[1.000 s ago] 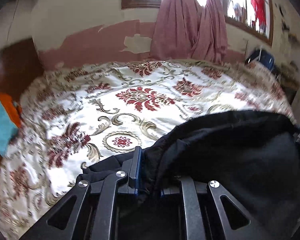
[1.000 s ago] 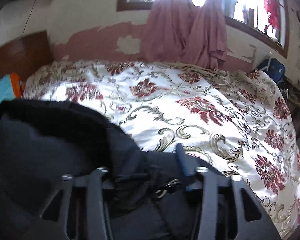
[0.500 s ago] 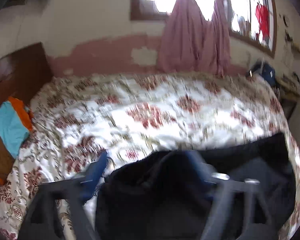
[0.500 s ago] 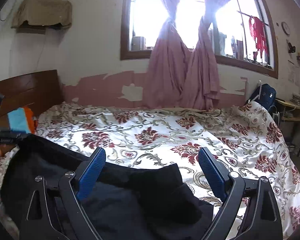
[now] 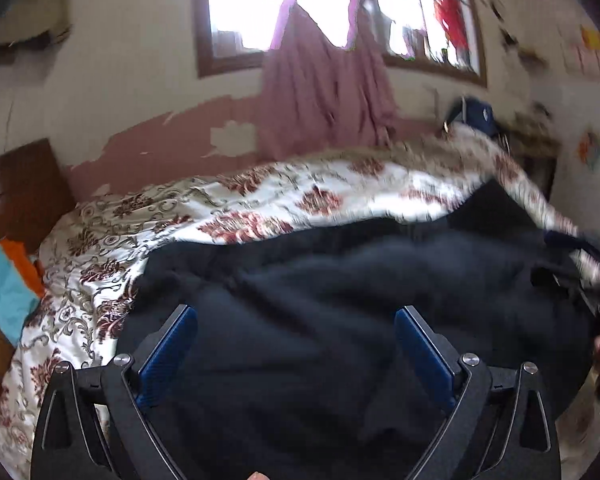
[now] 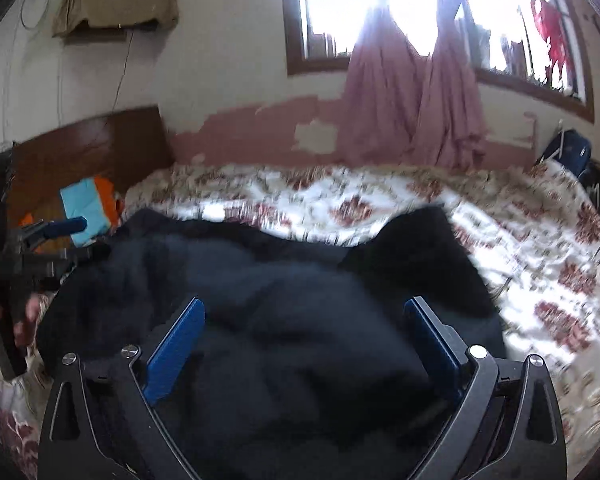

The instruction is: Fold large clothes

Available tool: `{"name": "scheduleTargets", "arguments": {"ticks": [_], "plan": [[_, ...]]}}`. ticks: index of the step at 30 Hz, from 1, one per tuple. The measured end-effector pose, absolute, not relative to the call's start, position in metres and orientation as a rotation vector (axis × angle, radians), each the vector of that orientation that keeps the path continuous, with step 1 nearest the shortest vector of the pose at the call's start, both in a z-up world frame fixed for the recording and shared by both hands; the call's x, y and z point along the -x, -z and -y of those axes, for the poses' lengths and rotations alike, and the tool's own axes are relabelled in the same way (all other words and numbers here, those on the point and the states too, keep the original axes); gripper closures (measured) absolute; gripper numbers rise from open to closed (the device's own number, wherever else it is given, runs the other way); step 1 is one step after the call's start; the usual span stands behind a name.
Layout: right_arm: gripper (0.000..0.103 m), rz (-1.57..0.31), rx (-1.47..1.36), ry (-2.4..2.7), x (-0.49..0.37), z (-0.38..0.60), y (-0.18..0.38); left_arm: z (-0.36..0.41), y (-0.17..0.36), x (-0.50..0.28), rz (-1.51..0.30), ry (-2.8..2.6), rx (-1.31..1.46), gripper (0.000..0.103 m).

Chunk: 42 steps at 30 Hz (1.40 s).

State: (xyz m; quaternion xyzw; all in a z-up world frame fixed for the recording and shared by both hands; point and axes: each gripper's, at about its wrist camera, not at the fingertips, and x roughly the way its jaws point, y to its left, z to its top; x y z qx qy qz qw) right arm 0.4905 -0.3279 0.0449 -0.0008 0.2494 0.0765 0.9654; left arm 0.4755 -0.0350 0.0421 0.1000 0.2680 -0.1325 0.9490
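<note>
Left hand-held gripper (image 5: 296, 344): jaws wide apart and have just been opening; blue pads (image 5: 168, 354) clear of the cloth, nothing clamped. The black garment (image 5: 340, 300) lies below and ahead of the jaws, loose, not pinched.

Right hand-held gripper (image 6: 302, 344): jaws likewise spread wide, also just been opening; blue pads (image 6: 176, 350) stand off the fabric, nothing held. Same black garment (image 6: 280, 300) fills the space beneath and in front.

Garment position: bunched in a rumpled heap on the near part of the bed (image 5: 260, 200), spanning the gap between the two grippers. One flap reaches up toward the middle of the bed in the right wrist view. In the left wrist view the other gripper's blue tip shows at the far right edge, just beside the garment's right end; in the right wrist view the opposite gripper shows at far left, beside the garment's left end.

Bedspread (image 6: 520, 240): white with red and gold floral print, blurred.

Surroundings: wooden headboard (image 6: 92, 140) at left; turquoise and orange cloth (image 6: 88, 204) lying beside it. Pink curtains (image 6: 416, 100) knotted at a bright window (image 6: 340, 4). Wall paint peeling below the sill. Blue bag (image 6: 572, 152) by the far right corner of the bed.
</note>
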Motion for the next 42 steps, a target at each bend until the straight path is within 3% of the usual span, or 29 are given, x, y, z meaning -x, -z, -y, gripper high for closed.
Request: {"name": "scheduleTargets", "arguments": {"ticks": [4,13,27,42], "plan": [[0.006,-0.548,0.130,-0.045,-0.520,0.325,-0.033,0.049,-0.026,-0.501,-0.565,0.244,-0.254,0.003],[0.004,-0.721,0.056,0.074,-0.594,0.364,-0.014,0.067,-0.002,-0.572,-0.692,0.223,-0.242,0.000],[0.001,-0.726,-0.031,0.030,-0.623,0.371,0.029,0.069,0.026,-0.598,-0.710,0.262,-0.181,0.000],[0.001,-0.680,-0.037,0.045,-0.621,0.368,0.038,0.076,0.035,-0.599,-0.680,0.236,-0.202,0.000]]}}
